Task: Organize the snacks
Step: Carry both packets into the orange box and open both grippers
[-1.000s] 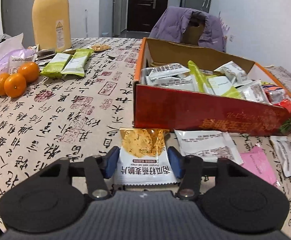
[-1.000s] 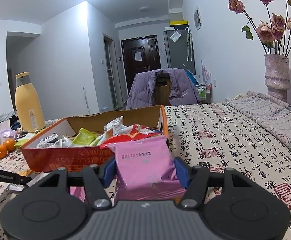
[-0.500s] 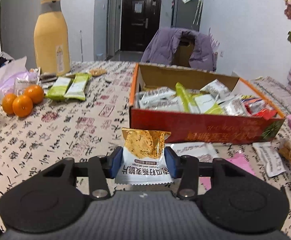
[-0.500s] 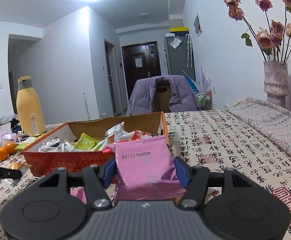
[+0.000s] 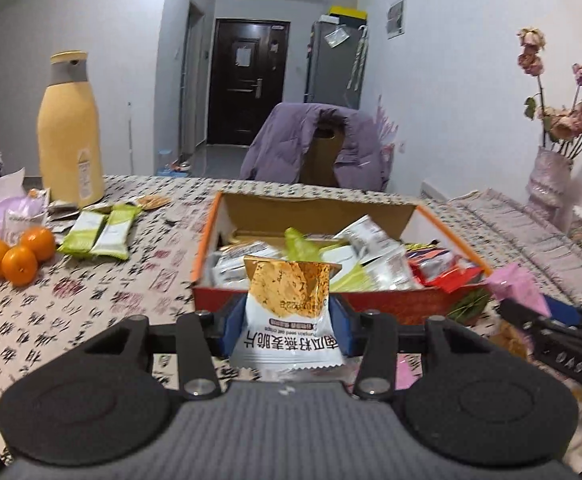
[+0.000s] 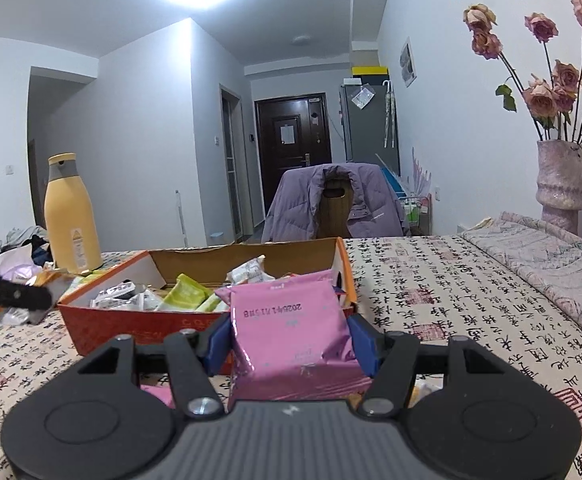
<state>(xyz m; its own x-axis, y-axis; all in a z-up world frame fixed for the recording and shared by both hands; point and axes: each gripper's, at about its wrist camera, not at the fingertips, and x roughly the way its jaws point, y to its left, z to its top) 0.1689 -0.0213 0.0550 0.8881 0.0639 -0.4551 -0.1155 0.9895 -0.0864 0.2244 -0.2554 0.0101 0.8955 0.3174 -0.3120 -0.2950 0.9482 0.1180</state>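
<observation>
Left claw, pinching the crisp packet upright, sits just before the box; right claw grips the pink pack beside it.

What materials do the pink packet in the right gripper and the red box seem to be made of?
Pink packet: probably thin plastic film, glossy; it shows creases and bright highlights where the right gripper squeezes it.
Red box: looks like cardboard; the inside walls are plain matte brown, the outside is printed red, the rim edged orange.
</observation>
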